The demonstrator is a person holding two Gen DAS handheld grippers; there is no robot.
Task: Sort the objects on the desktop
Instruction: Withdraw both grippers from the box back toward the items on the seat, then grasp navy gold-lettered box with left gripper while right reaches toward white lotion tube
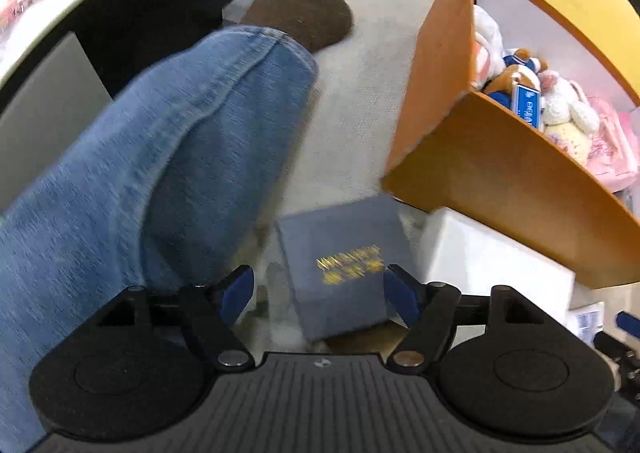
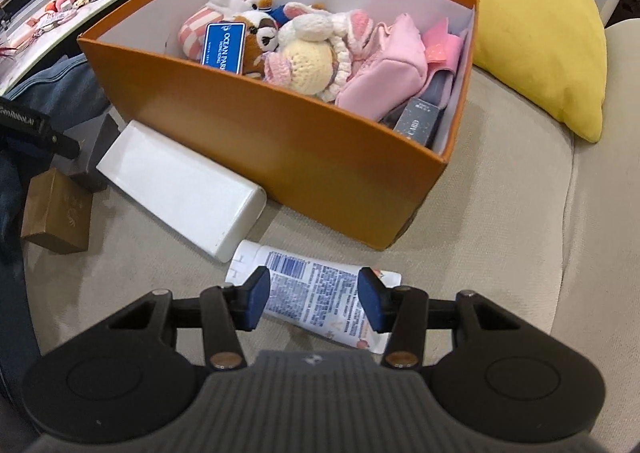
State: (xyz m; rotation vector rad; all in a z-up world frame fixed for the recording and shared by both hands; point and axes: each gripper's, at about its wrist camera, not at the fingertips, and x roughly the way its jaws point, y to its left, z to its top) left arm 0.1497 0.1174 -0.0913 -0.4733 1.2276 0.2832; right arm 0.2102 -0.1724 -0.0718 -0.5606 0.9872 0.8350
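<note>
Left gripper, jaws spread, angled down over a blue booklet lying between its tips. Right gripper, jaws likewise spread, straddles a white tube; beyond both lie a white box and orange box of plush toys.

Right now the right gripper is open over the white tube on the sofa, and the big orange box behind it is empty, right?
Not quite. The right gripper is open over the white tube on the sofa, but the orange box isn't empty. The right wrist view shows it packed with plush toys and a pink pouch.
</note>
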